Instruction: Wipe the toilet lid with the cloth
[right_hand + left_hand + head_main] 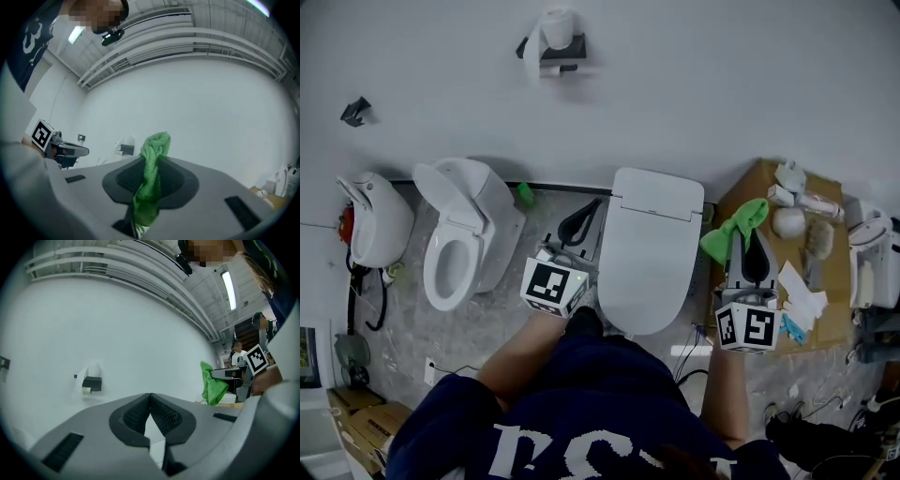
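The white toilet (pixel 649 246) stands in the middle of the head view with its lid closed. My right gripper (pixel 744 234) hangs to the right of the lid, shut on a green cloth (pixel 729 232) that bunches out past its tips. In the right gripper view the cloth (pixel 151 176) sits pinched between the jaws, with the white wall behind. My left gripper (pixel 586 217) is at the lid's left edge. Its jaws meet at the tips (pixel 150 398) with nothing between them. The left gripper view also shows the cloth (pixel 212 384) off to the right.
A second toilet (pixel 461 234) with its seat open stands to the left, with a smaller white fixture (pixel 373 217) beyond it. A toilet-paper holder (pixel 553 42) is on the wall. A cardboard sheet (pixel 825 323) with brushes and bottles lies to the right. Cables trail on the floor.
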